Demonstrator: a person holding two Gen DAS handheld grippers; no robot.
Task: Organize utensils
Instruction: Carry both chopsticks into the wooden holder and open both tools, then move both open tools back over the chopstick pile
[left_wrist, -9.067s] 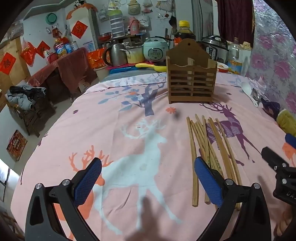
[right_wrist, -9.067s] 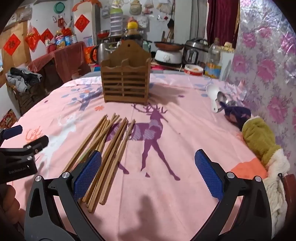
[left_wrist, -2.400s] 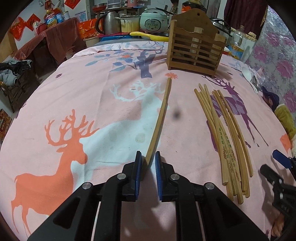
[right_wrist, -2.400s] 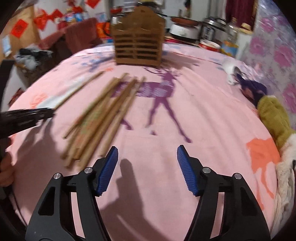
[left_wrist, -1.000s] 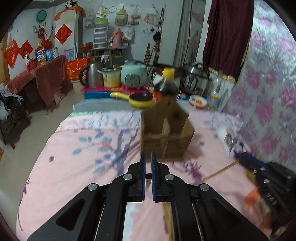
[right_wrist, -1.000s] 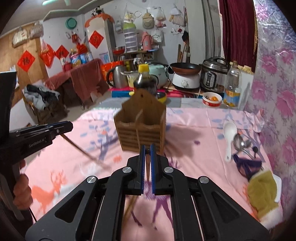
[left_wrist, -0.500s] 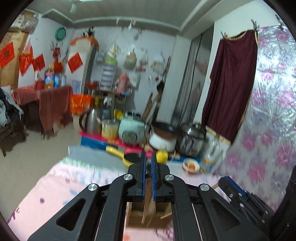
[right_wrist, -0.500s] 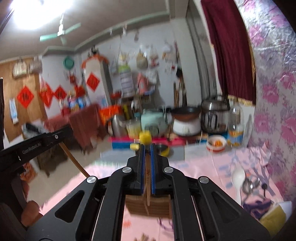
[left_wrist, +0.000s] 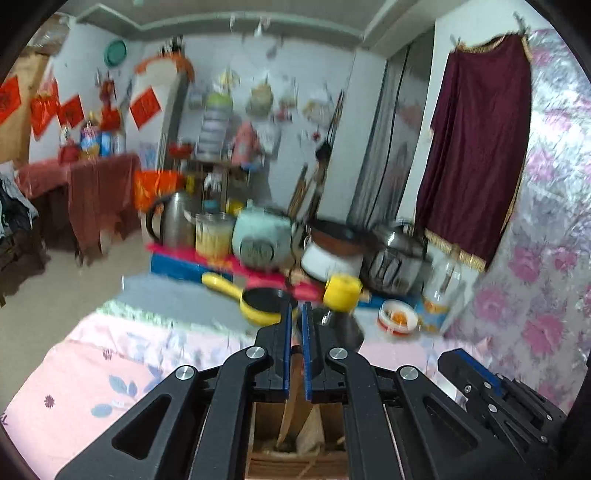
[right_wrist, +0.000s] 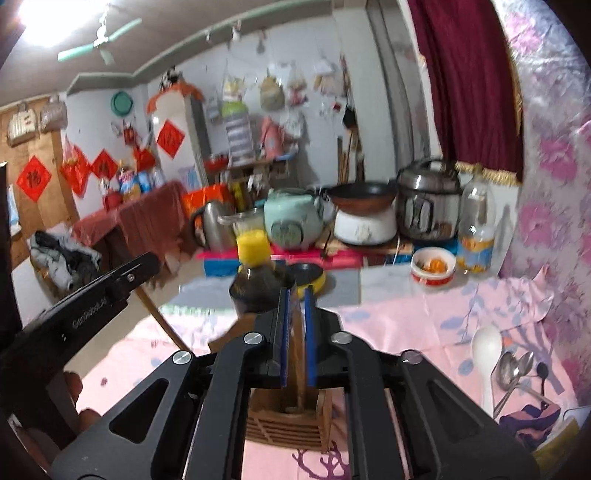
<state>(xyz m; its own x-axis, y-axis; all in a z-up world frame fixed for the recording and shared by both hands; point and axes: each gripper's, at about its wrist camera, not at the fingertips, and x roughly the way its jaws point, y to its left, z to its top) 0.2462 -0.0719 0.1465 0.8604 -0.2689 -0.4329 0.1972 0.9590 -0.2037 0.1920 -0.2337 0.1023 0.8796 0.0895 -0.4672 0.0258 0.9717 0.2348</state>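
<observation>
Both grippers sit over the holder (right_wrist: 288, 424) at 6 o'clock to drop chopsticks in. The right gripper (right_wrist: 295, 328) is opening around its chopstick (right_wrist: 297, 369); the left gripper (left_wrist: 294, 350) is near closed, seemingly on another chopstick (left_wrist: 291, 402).

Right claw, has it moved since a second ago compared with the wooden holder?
Yes. The right claw has come forward over the wooden holder, which now sits low under its fingers instead of ahead of them; its jaws are opening around a chopstick.
</observation>
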